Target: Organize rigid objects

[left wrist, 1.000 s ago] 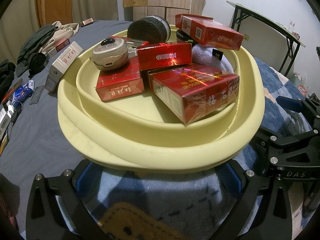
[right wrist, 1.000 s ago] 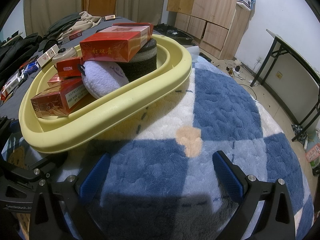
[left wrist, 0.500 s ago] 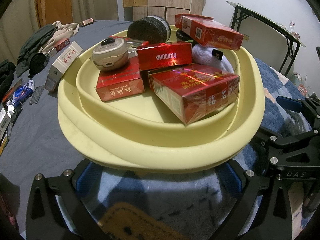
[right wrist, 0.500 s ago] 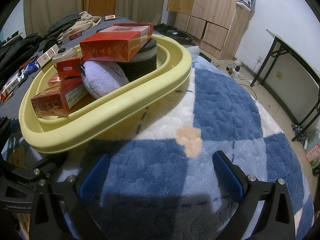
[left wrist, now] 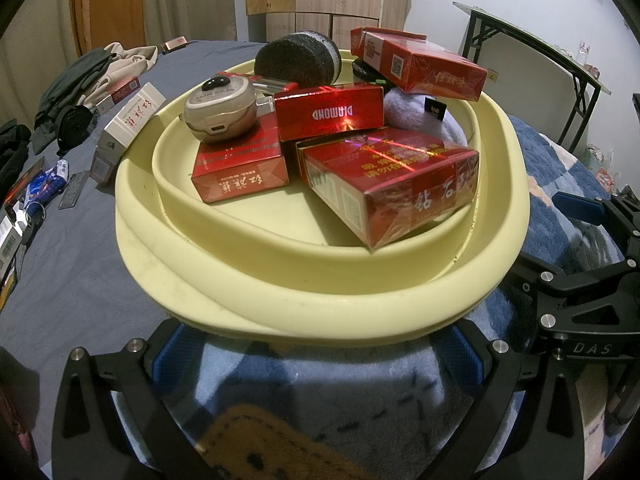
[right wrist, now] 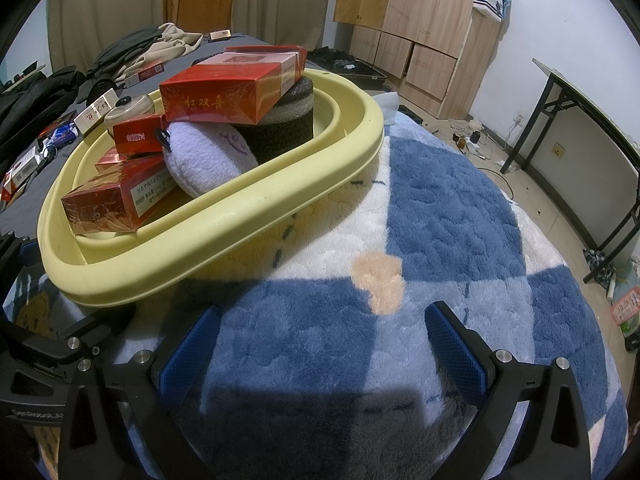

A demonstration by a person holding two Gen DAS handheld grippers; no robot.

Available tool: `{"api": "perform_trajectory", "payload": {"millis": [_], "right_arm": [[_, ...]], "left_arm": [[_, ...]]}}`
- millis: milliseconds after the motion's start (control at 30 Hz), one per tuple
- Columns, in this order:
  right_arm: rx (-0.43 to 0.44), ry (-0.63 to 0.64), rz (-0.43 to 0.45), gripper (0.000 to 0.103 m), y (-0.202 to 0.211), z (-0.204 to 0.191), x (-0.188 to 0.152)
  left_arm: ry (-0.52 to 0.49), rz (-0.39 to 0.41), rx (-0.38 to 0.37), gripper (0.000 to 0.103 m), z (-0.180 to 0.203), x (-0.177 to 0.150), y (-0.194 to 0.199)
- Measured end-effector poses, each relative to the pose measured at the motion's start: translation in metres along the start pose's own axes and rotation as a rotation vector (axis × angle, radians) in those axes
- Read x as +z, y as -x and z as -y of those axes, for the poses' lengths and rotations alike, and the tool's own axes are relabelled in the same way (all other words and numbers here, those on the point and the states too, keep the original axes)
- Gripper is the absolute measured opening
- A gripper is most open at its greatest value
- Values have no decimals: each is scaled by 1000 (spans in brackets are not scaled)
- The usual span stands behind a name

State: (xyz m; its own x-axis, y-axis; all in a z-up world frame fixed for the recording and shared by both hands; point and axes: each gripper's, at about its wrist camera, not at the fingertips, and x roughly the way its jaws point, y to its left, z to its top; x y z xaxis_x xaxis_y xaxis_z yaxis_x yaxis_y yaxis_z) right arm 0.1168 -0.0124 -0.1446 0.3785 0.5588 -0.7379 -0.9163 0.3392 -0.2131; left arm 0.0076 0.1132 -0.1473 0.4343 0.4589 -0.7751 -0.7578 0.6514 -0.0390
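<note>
A pale yellow basin (left wrist: pixel 320 296) sits on the bed, also seen in the right wrist view (right wrist: pixel 240 212). It holds several red cigarette boxes (left wrist: pixel 384 176), a round beige case (left wrist: pixel 220 110), a black foam cylinder (left wrist: pixel 298 60) and a lilac plush (right wrist: pixel 208 156). One red box (right wrist: pixel 232 90) lies on top of the pile. My left gripper (left wrist: pixel 316 356) is open and empty, just in front of the basin's near rim. My right gripper (right wrist: pixel 320 344) is open and empty over the blue-and-white blanket (right wrist: pixel 440 240), right of the basin.
A white cigarette box (left wrist: pixel 128 128), clothes (left wrist: pixel 88 80), and small packets (left wrist: pixel 36 196) lie on the grey sheet left of the basin. A wooden wardrobe (right wrist: pixel 420 20) and a black-legged table (right wrist: pixel 580 120) stand beyond the bed.
</note>
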Motion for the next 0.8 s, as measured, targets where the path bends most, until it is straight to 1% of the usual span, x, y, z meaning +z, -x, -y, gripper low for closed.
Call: {"api": "perform_trajectory", "payload": {"millis": [800], "right_arm": [[0, 0, 0, 103, 0, 0, 0]], "left_arm": [[0, 0, 0, 103, 1, -1, 0]]}}
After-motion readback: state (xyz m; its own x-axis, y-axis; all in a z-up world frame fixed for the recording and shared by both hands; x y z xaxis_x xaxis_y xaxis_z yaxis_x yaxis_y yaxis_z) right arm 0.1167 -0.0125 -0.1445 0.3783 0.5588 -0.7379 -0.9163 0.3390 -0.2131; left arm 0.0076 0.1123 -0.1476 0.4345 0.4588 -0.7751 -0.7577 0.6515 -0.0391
